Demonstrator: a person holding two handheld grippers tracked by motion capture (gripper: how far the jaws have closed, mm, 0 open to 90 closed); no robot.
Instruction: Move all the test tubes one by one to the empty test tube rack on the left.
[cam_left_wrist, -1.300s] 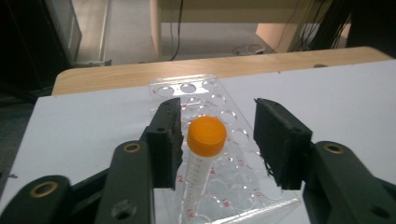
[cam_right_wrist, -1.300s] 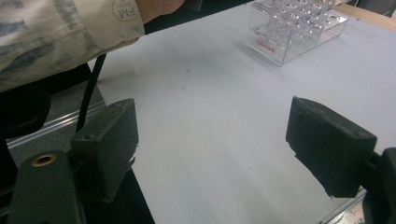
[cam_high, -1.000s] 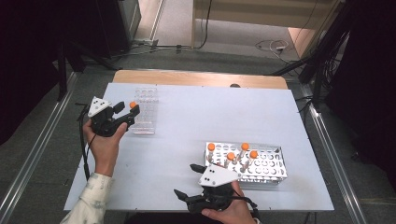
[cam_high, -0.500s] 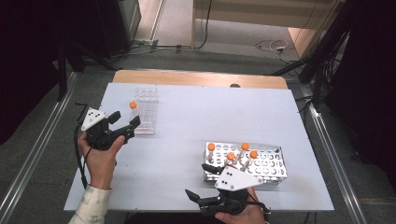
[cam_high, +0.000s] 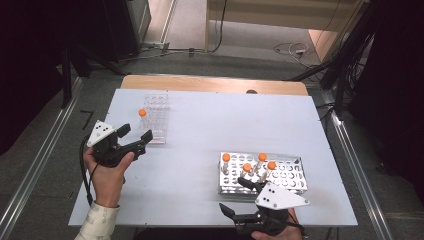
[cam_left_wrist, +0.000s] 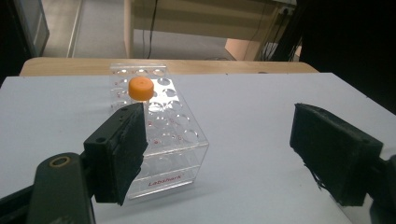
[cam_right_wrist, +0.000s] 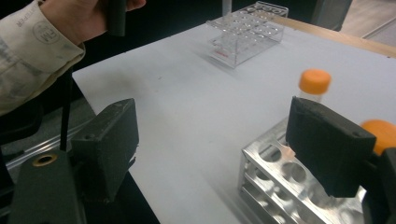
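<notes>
A clear plastic rack (cam_high: 156, 119) stands at the table's left with one orange-capped tube (cam_high: 142, 113) upright in it. My left gripper (cam_high: 136, 134) hovers just in front of that rack; its jaws have just been opening and hold nothing. In the left gripper view the tube's cap (cam_left_wrist: 141, 88) rises above the rack (cam_left_wrist: 161, 140), beyond the open left gripper (cam_left_wrist: 219, 144). A metal rack (cam_high: 290, 172) at the near right holds several orange-capped tubes (cam_high: 226, 157). My right gripper (cam_high: 235, 196) is open at that rack's near left corner, and in its own view the right gripper (cam_right_wrist: 210, 144) is empty beside the metal rack (cam_right_wrist: 275, 186).
The white table (cam_high: 215, 125) has a wooden strip (cam_high: 210, 84) along its far edge. Metal floor rails run along both sides. In the right gripper view the other hand and sleeve (cam_right_wrist: 42, 32) show at upper left, with the clear rack (cam_right_wrist: 247, 32) beyond.
My left gripper has let go of the orange-capped tube, leaving it in the clear rack, and pulled back toward the person. My right gripper has shifted right along the near edge.
</notes>
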